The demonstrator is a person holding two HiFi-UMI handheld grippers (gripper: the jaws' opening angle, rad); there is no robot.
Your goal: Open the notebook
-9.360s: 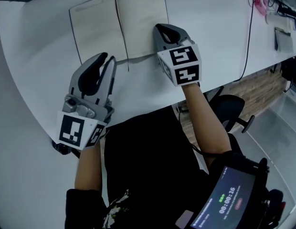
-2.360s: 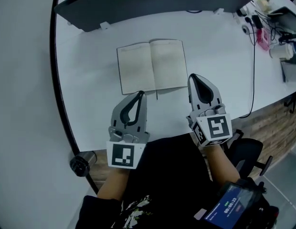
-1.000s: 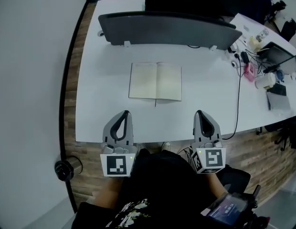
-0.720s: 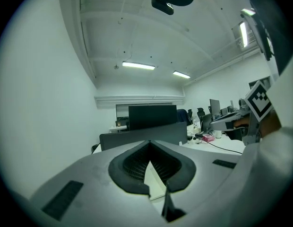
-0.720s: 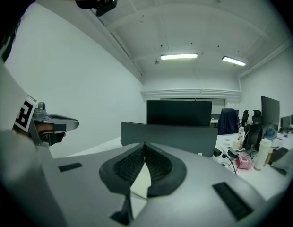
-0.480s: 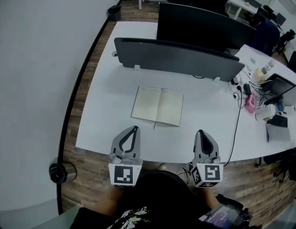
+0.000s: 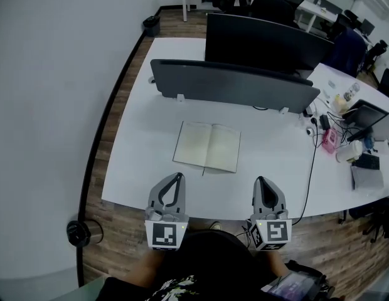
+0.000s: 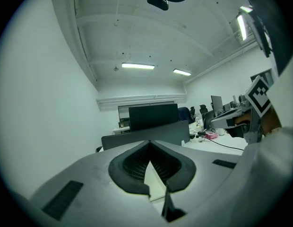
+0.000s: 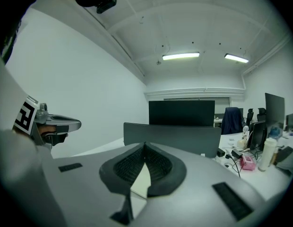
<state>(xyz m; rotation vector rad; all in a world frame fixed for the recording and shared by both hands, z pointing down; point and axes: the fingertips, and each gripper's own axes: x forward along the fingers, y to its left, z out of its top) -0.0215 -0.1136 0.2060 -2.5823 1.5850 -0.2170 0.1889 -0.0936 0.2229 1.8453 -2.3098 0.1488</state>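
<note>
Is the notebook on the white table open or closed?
Open. The notebook lies flat on the table, two pale pages spread either side of a middle crease.

notebook pages too small to read, desk clutter indistinct

You've drawn your left gripper and right gripper back from the notebook to the near edge of the desk (the right one hung over its right page at first), and your head view now takes in far more room.
</note>
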